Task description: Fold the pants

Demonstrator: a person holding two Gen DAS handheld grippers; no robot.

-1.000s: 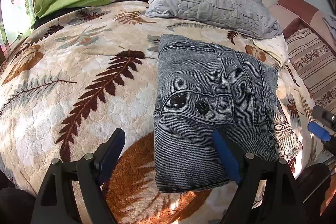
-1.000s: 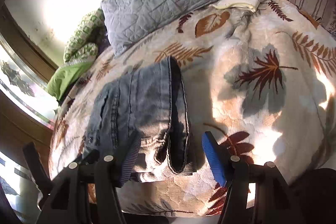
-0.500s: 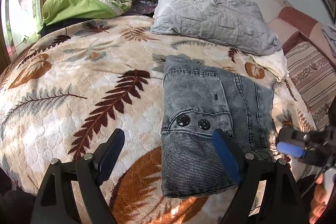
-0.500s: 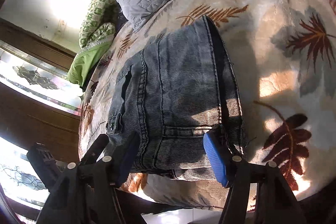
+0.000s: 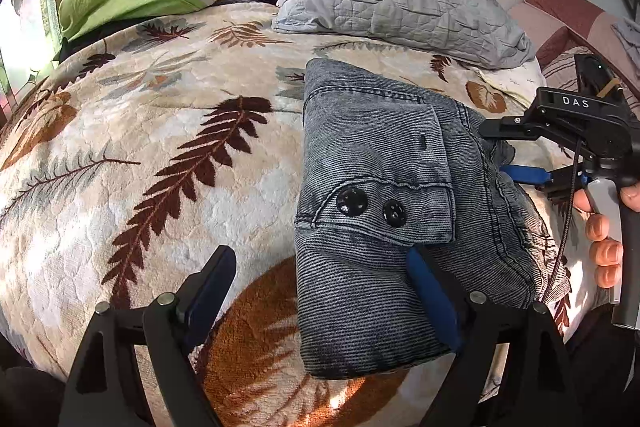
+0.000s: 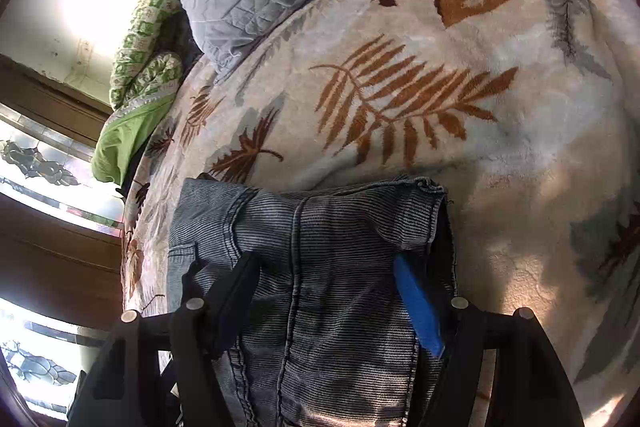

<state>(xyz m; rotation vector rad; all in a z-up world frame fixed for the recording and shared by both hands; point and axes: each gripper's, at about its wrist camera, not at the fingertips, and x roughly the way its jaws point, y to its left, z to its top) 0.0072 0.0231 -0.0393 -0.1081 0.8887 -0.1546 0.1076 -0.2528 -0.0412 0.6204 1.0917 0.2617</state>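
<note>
Releasing: your right gripper (image 6: 320, 291), jaws opening over folded grey jeans (image 5: 384, 211); left gripper (image 5: 320, 291) unclenched at six o'clock. Withdraw without dragging layers.

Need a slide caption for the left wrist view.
Folded jeans on leaf-print blanket, open left tool hovering.

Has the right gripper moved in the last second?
Yes. In the left wrist view the right gripper has come in from the right edge over the jeans, which lie as before on the blanket. Its jaws are opening.
</note>
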